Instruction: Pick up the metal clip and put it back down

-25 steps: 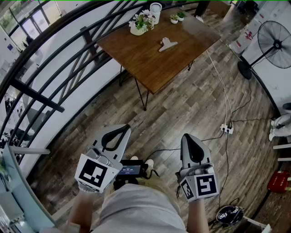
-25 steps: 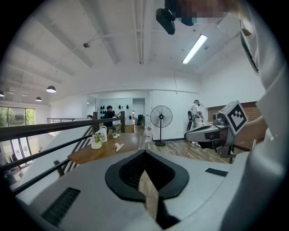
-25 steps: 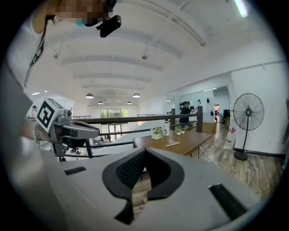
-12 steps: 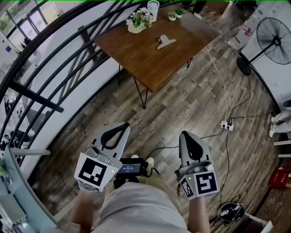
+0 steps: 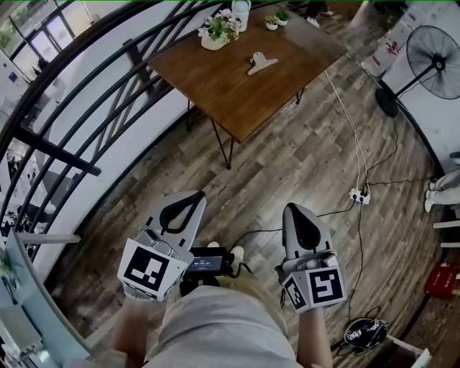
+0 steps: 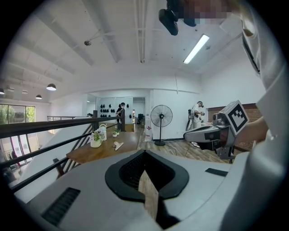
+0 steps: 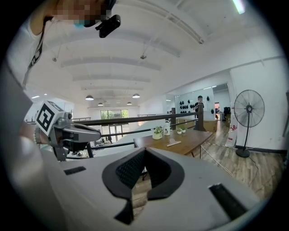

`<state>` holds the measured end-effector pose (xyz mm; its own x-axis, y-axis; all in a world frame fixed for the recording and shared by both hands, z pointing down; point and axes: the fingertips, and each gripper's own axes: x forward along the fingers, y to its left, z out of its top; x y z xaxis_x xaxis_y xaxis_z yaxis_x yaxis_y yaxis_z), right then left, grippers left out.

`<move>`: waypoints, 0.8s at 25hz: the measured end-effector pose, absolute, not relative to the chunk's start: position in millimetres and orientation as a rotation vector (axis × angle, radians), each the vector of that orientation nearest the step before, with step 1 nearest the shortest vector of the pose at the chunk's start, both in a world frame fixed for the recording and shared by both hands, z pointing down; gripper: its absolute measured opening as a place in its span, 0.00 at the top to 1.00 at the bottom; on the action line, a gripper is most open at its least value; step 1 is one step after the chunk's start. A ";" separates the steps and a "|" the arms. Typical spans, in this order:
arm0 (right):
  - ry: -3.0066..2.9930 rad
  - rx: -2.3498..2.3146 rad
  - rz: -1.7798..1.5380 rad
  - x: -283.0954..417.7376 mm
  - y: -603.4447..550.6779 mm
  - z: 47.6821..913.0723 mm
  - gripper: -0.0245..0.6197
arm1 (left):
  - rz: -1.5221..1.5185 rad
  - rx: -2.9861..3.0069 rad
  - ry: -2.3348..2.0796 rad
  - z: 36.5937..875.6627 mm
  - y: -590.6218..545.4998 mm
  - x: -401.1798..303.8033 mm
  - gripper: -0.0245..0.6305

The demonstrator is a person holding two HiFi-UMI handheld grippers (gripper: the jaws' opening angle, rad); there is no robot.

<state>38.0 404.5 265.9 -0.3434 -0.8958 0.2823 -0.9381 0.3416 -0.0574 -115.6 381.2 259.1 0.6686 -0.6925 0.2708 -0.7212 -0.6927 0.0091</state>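
Note:
The metal clip lies flat on the brown wooden table far ahead; it shows small in the left gripper view as the clip and in the right gripper view as the clip. My left gripper is held low near the person's waist, shut and empty. My right gripper hangs beside it, also shut with nothing between its jaws. Both are well short of the table, over the wood floor.
A white flower pot, a white jug and small plants stand at the table's far end. A black railing runs along the left. A standing fan and a power strip with cables lie to the right.
The table and clip have slid slightly up and left in the head view. Both grippers stay shut and low.

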 end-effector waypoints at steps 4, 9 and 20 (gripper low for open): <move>-2.400 1.683 0.325 40.8 402.4 267.6 0.96 | 0.401 2.745 -1.194 265.2 378.4 -116.1 0.95; -2.410 1.671 0.340 44.1 402.3 268.2 0.78 | 0.374 2.706 -1.184 269.2 377.6 -108.6 0.89; -2.426 1.660 0.361 62.0 407.4 271.0 0.74 | 0.382 2.708 -1.210 263.0 382.3 -93.2 0.74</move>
<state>62.0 407.4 271.0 -0.3606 -0.8889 0.2825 -0.9326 0.3472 -0.0979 -93.2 382.3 263.0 0.6420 -0.7094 0.2908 -0.7478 -0.6631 0.0332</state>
